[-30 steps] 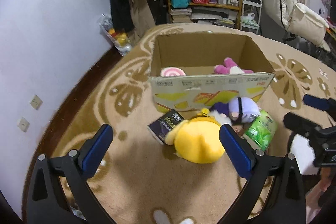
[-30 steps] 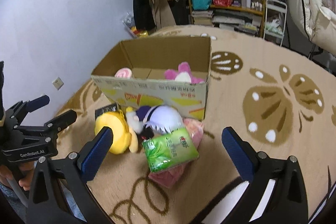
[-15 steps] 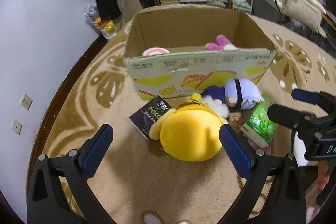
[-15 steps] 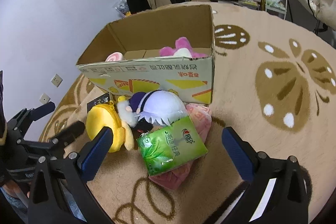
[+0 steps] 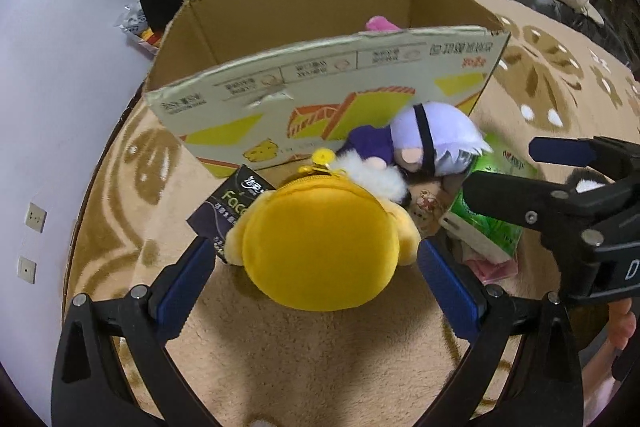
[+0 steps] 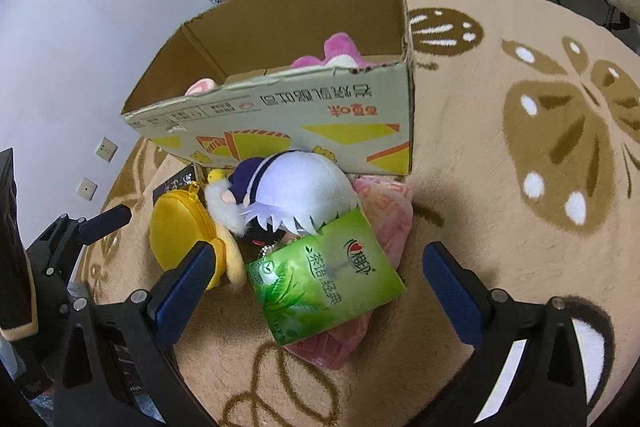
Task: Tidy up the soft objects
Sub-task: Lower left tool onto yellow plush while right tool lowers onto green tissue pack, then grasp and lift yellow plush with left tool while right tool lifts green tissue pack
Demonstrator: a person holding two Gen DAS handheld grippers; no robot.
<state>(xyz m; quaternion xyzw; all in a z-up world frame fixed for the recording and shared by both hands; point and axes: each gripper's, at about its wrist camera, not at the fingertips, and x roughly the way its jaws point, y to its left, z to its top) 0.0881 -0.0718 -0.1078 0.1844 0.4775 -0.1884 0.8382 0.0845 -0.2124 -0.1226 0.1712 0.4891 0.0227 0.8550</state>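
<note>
Two handheld grippers hover low over a patterned beige rug [image 6: 500,219], both with jaws spread wide and holding nothing. The left gripper [image 5: 312,263] straddles a round yellow plush [image 5: 320,243], one blue pad at each side of it but not yet pressing. The right gripper [image 6: 316,267] is lined up on a green tissue pack [image 6: 324,275], which lies tilted on a pink soft bag [image 6: 388,211].

A purple-haired plush doll [image 6: 296,191] rests between the yellow plush and the tissue pack, leaning against the front of an open cardboard box [image 6: 280,115]. A pink plush [image 6: 340,51] already sits inside the box. A dark packet [image 5: 236,203] is partly tucked under the yellow plush.

Likely risks: the round, squashy plush could bulge and slip out of the pads if they close too high on it. The dark packet or the doll might be dragged along, since all are touching. The tissue pack may slide off the pink bag when pinched.
</note>
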